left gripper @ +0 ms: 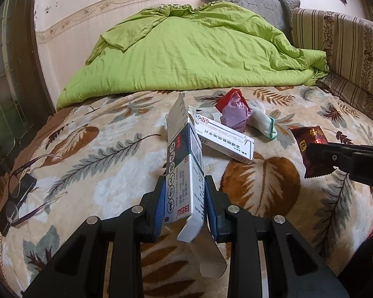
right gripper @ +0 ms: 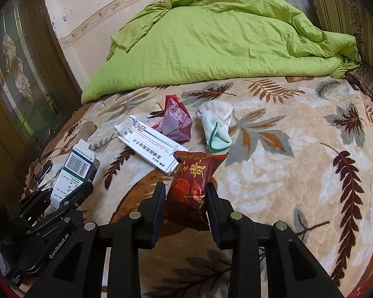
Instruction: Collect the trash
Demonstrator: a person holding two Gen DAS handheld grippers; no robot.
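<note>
Left wrist view: we see our left gripper (left gripper: 184, 198) clamping the white-and-navy cardboard medicine box (left gripper: 184, 164).
Right wrist view: our right gripper (right gripper: 186, 198) pinches the dark red foil snack wrapper (right gripper: 194, 186).

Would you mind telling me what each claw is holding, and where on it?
The left claw grips the opened white-and-blue box by its sides near its lower end; the right claw pinches the red snack wrapper around its middle.

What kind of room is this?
Probably a bedroom: a rumpled green quilt and a grey pillow lie on a bed covered by a leaf-patterned plush blanket, beside a striped padded headboard.
</note>
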